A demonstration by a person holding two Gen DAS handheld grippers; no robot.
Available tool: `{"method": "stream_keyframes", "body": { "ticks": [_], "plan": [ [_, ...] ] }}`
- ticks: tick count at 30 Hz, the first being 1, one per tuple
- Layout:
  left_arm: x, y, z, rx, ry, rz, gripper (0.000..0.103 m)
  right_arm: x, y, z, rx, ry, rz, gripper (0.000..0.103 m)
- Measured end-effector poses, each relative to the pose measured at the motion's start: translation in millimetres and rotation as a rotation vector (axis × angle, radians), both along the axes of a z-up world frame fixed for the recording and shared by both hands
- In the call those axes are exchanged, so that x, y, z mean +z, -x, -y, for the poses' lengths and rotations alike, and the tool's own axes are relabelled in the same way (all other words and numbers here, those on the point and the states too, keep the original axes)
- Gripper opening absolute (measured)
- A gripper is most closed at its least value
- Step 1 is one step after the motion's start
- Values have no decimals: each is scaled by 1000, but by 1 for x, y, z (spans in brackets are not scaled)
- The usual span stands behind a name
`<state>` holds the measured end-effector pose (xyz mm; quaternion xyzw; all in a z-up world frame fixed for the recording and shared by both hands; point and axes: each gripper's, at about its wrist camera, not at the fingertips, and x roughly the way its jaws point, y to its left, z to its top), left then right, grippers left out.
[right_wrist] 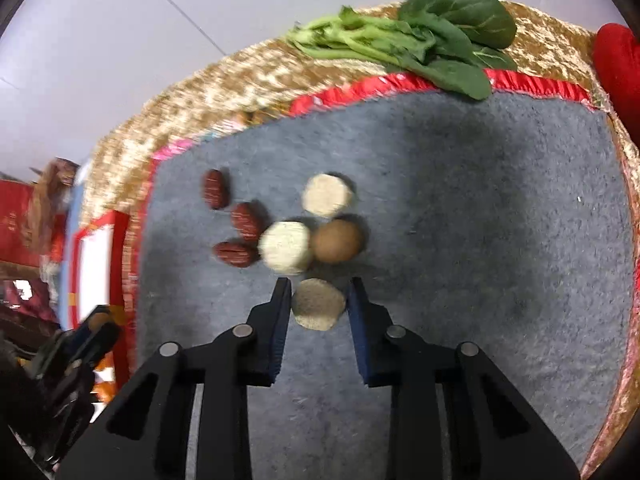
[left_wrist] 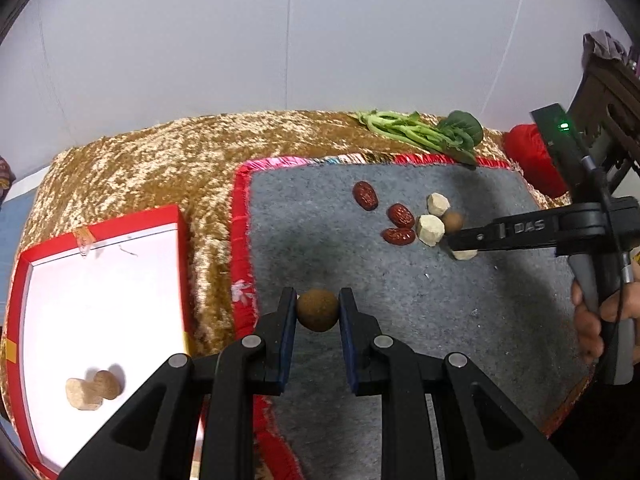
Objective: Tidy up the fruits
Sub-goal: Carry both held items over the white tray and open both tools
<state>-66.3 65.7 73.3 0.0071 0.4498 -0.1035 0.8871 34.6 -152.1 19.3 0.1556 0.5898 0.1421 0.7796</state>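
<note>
Three red dates [left_wrist: 365, 195] [left_wrist: 400, 215] [left_wrist: 398, 236] are lying on the grey mat [left_wrist: 400, 320]. Three pale chunks [right_wrist: 327, 195] [right_wrist: 285, 247] [right_wrist: 318, 304] are sitting beside them. Two round brown fruits are showing outside the box: one [left_wrist: 453, 221] among the pile and one [left_wrist: 317, 309] between the fingers of the left gripper [left_wrist: 318, 312]. Two tan pieces [left_wrist: 82, 394] [left_wrist: 107, 385] are resting in the one red box [left_wrist: 100, 232]. One bunch of leafy greens [left_wrist: 424, 132] is lying at the mat's far edge.
</note>
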Motion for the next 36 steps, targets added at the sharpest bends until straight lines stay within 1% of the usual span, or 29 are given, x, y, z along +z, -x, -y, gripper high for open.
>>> {"method": "stream_keyframes", "body": {
  "ticks": [3,6,7,9,12,15,18,20,23,26,29,32,35,36],
  "plan": [
    [4,2,-14,32,0,10,20,12,5,-10,35,-81,29,30],
    [11,6,-34,82,1,25,20,24,13,-36,104,-165,64,30],
    [14,9,-43,107,-9,38,20,28,16,-45,123,-179,80,30],
    [17,12,-56,143,-21,52,20,41,27,-74,197,-196,142,30],
    [19,15,-79,213,-27,54,20,54,43,-113,293,-238,212,30],
    [19,18,-98,268,-35,46,20,59,62,-149,379,-269,260,30],
    [18,21,-117,328,-76,31,20,55,79,-180,439,-277,278,30],
    [15,24,-131,364,-95,19,20,49,88,-201,480,-260,272,30],
    [4,25,-153,429,-160,-9,20,43,107,-221,520,-231,290,30],
    [-4,27,-170,487,-155,-45,20,40,120,-226,540,-216,299,30],
    [-7,29,-174,524,-177,-51,20,33,131,-237,570,-162,312,30],
    [-12,28,-172,542,-228,-62,20,22,138,-247,595,-119,305,31],
    [-18,26,-174,559,-227,-87,20,22,147,-252,622,-74,351,31],
    [-20,25,-174,565,-234,-93,20,22,148,-252,629,-68,354,32]
  ]
}}
